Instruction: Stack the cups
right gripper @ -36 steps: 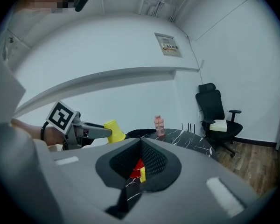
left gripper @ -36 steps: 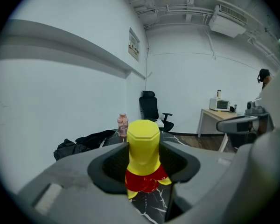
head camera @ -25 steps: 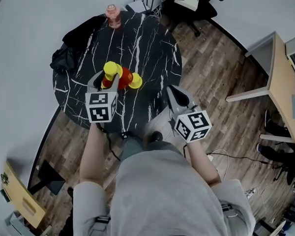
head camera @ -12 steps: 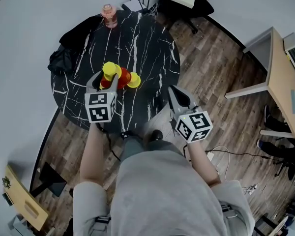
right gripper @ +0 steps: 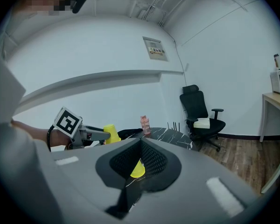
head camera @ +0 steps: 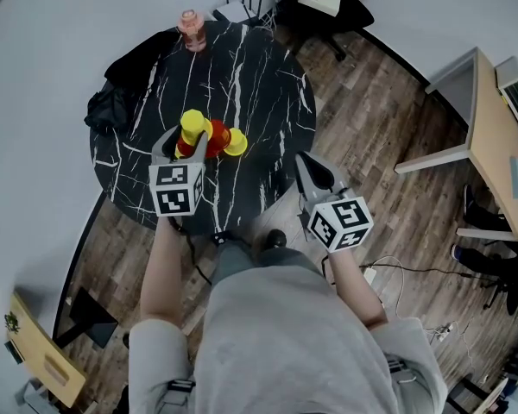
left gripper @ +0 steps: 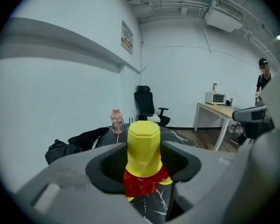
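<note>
On the black marble table (head camera: 259, 76) a yellow cup (head camera: 192, 124) sits upside down on a red cup (head camera: 217, 136). A second yellow cup (head camera: 236, 141) lies against the red cup's right side. My left gripper (head camera: 187, 142) straddles the stack. In the left gripper view the top yellow cup (left gripper: 143, 148) and the red cup (left gripper: 140, 183) stand between the jaws, with dark gaps on both sides. The left gripper (left gripper: 144, 160) is open. My right gripper (head camera: 304, 164) hovers at the table's near right edge, shut and empty. Past its closed tips (right gripper: 141, 146) a yellow cup (right gripper: 137, 168) shows.
A pink bottle (head camera: 191, 26) stands at the table's far edge and a black jacket (head camera: 125, 84) lies on its far left. An office chair (head camera: 328, 3) is beyond the table. A wooden desk (head camera: 492, 136) stands at the right on the wood floor.
The picture has shifted slightly in the head view. The cups and both grippers keep their places relative to each other.
</note>
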